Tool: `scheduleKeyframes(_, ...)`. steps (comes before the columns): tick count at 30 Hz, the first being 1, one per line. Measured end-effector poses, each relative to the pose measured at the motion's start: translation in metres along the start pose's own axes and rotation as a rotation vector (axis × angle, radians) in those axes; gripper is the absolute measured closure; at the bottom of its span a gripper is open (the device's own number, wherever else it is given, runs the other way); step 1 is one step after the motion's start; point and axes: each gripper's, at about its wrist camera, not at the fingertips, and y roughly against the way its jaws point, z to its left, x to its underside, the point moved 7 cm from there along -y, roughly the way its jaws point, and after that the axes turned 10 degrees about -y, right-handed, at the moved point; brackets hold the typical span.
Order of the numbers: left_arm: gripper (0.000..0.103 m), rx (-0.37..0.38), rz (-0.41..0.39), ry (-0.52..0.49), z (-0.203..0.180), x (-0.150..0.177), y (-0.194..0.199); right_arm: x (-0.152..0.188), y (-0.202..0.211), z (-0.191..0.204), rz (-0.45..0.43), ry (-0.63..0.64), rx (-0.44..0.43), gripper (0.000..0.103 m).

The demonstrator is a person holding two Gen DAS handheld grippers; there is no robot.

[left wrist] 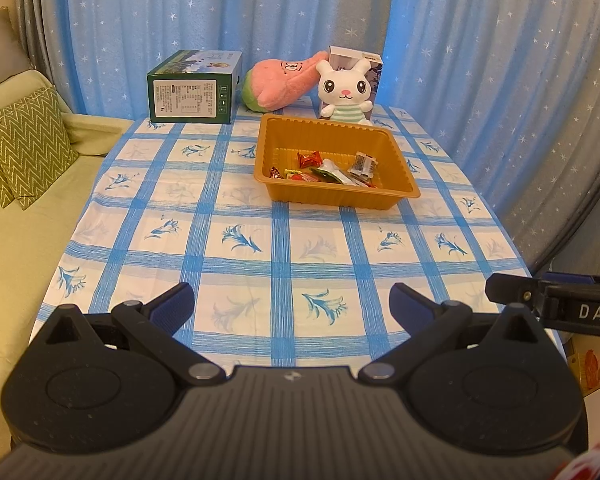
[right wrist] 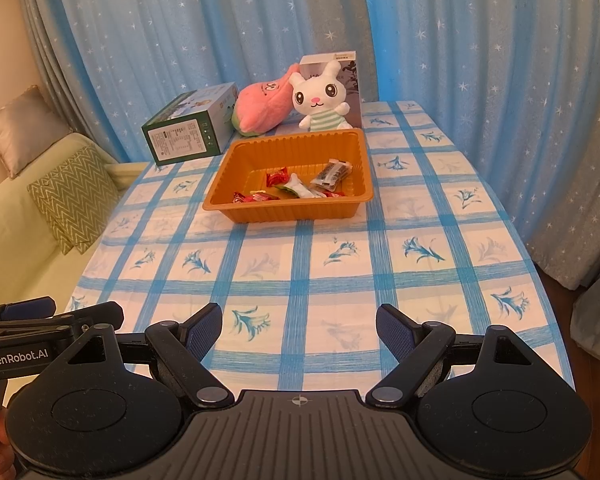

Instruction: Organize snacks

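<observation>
From the left wrist, we are holding our left tool (left wrist: 291,308) released and empty over the blue-checked worktop (left wrist: 236,240), wrapped snacks (left wrist: 328,168) lying inside the ribbed orange plastic tray (left wrist: 340,196); from the right wrist, our right tool (right wrist: 299,330) is likewise gaping, empty

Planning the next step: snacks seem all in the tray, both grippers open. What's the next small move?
Probably none, or retreat: every wrapped snack lies in the orange tray, the tablecloth holds none, and both the left hand-held gripper and right hand-held gripper are open, empty.
</observation>
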Motion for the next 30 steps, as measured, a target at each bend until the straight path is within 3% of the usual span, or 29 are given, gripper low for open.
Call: scheduleKeyframes(30,0.000,0.010,-0.009,0.002,-0.0057,0.0039,-0.0001,0.0017,-0.0002,0.0000,0.000,-0.002,-0.002,0.019)
